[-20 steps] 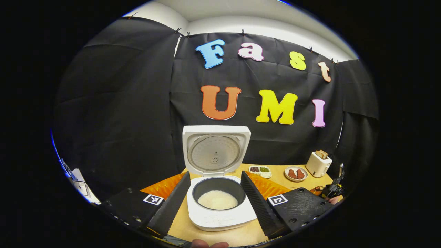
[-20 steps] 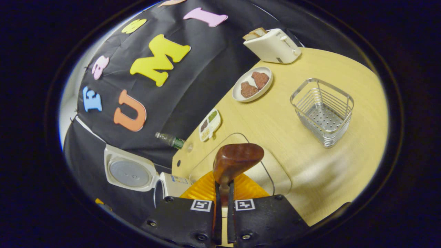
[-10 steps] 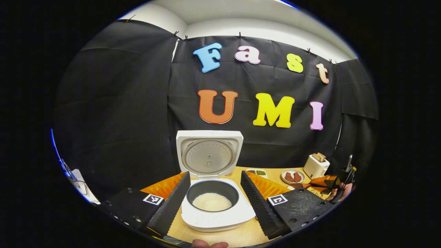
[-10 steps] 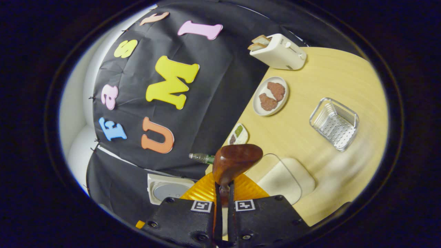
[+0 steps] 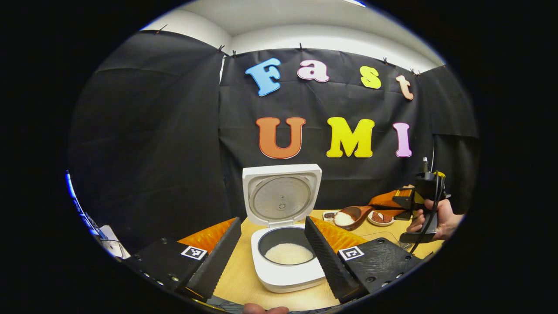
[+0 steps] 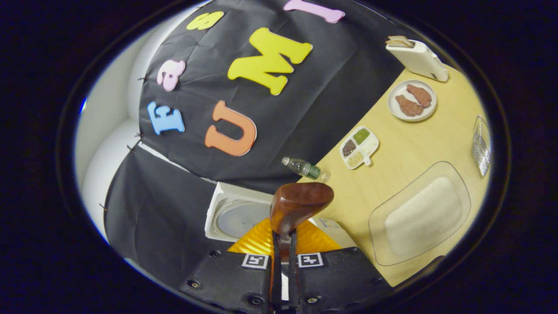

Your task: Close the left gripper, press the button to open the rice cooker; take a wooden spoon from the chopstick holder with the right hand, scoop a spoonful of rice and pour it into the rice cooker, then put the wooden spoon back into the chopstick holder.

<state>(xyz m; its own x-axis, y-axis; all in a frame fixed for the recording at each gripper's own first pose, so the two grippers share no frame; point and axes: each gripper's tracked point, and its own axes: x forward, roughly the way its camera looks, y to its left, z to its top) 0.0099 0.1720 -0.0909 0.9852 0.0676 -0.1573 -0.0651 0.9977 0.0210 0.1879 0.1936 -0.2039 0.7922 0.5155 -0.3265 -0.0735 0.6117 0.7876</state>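
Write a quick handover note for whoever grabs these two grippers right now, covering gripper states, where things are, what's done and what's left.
Left gripper: open, holding nothing, pointed at the rice cooker.
Right gripper: shut on the wooden spoon, held in the air to the right of the cooker.
Spoon bowl carries a scoop of rice.
Cooker lid is up; white rice already lies in the pot.
Done: lid opened, spoon taken, rice scooped.
Left: pour the scoop into the pot, return the spoon to the chopstick holder at the table's right edge.
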